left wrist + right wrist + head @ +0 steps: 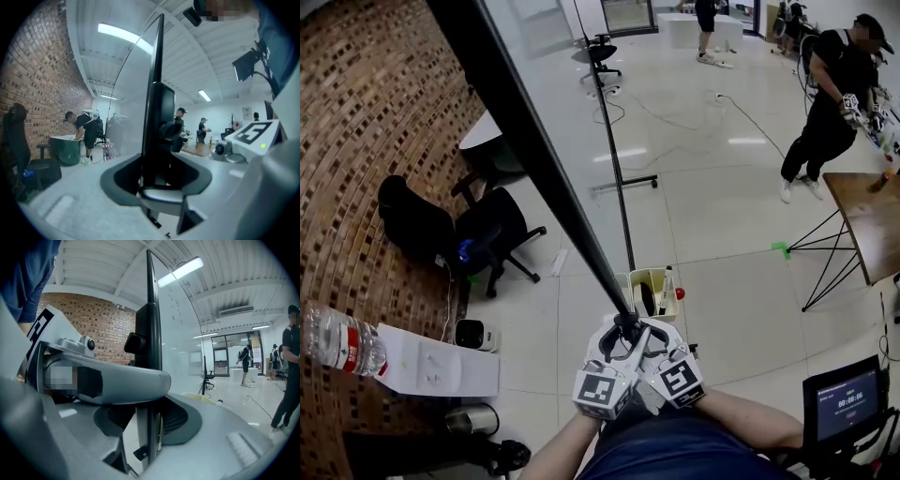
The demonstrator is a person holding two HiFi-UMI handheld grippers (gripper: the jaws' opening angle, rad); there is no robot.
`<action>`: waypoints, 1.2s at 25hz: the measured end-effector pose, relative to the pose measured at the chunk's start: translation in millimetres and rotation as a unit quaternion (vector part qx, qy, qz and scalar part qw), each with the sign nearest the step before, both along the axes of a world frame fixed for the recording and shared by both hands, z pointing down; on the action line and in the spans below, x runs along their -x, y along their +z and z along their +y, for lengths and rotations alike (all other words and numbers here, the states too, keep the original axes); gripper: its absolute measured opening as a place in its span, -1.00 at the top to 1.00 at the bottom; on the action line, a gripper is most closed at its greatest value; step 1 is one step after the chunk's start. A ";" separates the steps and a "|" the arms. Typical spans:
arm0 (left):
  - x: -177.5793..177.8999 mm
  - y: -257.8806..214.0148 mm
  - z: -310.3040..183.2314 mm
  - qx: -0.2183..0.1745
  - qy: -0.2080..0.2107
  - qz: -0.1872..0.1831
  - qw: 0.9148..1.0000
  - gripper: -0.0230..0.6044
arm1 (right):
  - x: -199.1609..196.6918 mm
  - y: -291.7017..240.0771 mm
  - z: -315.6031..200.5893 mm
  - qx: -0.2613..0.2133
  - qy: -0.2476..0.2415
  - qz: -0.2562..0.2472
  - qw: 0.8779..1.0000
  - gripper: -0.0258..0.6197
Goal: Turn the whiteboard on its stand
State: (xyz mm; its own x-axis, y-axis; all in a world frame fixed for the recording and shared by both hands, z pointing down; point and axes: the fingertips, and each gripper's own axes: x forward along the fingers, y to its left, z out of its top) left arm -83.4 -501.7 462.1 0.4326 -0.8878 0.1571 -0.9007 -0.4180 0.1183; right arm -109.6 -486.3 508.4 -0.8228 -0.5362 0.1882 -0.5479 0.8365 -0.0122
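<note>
I saw the jaws of my left gripper and right gripper clamped on the whiteboard's black edge.

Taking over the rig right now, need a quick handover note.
Left gripper: the whiteboard frame stands between its jaws; can't tell whether the pads press on it.
Right gripper: shut on the same frame edge, close beside the left.
Whiteboard: edge-on to the person, running away from them.
Done: both grippers set at the near edge.
Left: check the left grip, swing the whiteboard round, let go.
</note>
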 end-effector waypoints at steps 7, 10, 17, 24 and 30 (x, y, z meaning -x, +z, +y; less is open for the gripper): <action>-33.5 17.8 19.7 -0.004 0.048 0.009 0.999 0.31 | -35.0 8.0 14.9 0.004 0.006 -0.012 1.000 0.42; -35.3 15.4 29.4 -0.008 0.066 0.021 0.998 0.31 | -35.5 -1.9 23.5 0.001 0.015 -0.012 1.000 0.42; -38.0 12.9 51.2 -0.008 0.087 0.039 0.995 0.33 | -39.1 -3.1 41.3 0.005 0.036 -0.002 0.999 0.41; -45.2 14.9 73.2 -0.006 0.095 0.027 0.995 0.35 | -46.5 -0.1 64.1 0.001 0.041 0.007 0.999 0.41; -36.3 18.2 85.0 0.002 0.071 -0.033 0.997 0.33 | -38.5 2.6 76.8 -0.008 0.040 0.003 0.999 0.42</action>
